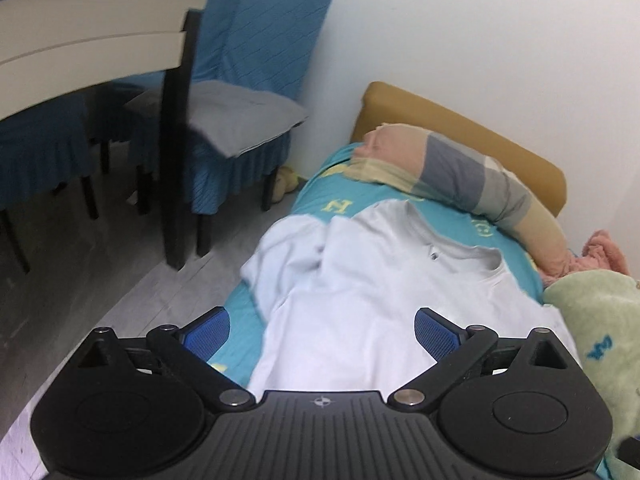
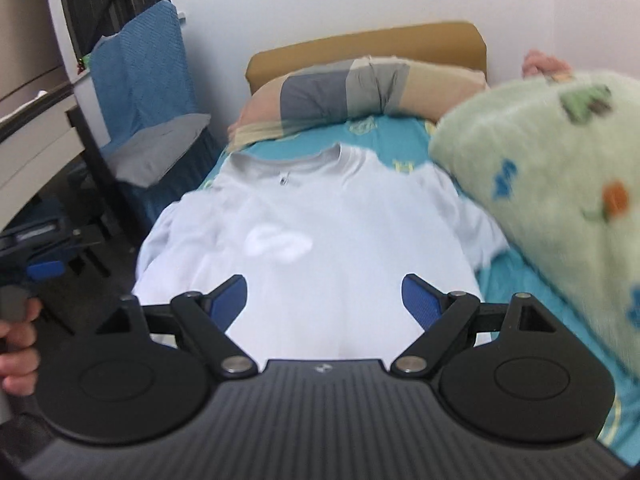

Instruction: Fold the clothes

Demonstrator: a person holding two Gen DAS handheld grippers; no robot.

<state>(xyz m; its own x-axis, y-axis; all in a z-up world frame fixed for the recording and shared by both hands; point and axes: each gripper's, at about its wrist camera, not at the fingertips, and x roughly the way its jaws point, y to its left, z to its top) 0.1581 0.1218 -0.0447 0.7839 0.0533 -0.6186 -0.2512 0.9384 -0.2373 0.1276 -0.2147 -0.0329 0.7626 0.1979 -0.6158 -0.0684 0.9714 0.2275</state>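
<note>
We judge the folding barely begun: the white T-shirt (image 2: 320, 216) lies spread face up on the turquoise bedsheet (image 2: 400, 136), collar at the far end by the striped pillow (image 2: 360, 88), its left sleeve bunched at the bed's edge, no fold made yet. Our left gripper (image 1: 322, 332) and right gripper (image 2: 324, 298) hang over its near hem, jaws wide apart, holding nothing. A green blanket (image 2: 540, 184) crowds the right side. We see no basket or other container.
</note>
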